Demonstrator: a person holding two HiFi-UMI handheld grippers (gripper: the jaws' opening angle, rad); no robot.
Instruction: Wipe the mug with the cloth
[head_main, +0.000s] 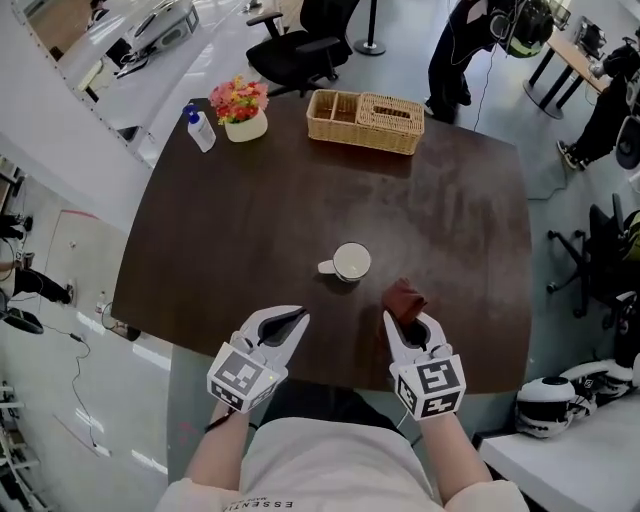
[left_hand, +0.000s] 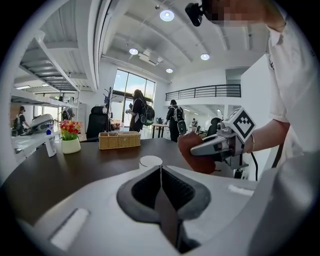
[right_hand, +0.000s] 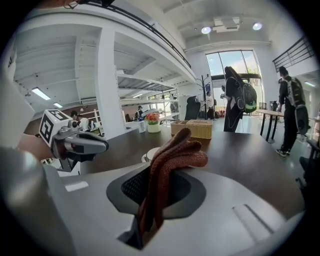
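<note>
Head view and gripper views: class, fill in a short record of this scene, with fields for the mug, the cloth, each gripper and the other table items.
mug: white, upright on the dark table, handle toward the person's left, untouched
cloth: reddish-brown, held near the mug, apart from it
left gripper: shut, empty
right gripper: shut on the cloth
far edge of table: wicker basket, flower pot, small bottle

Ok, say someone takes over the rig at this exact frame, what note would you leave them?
Left gripper: jaws together, empty, near the table's front edge.
Right gripper: shut on the reddish-brown cloth, which sticks up out of the jaws.
Mug: upright on the dark table, ahead of both grippers, touched by neither.
Done: cloth is in hand.
Left: steady the mug, probably with the left gripper, then wipe it with the cloth.
</note>
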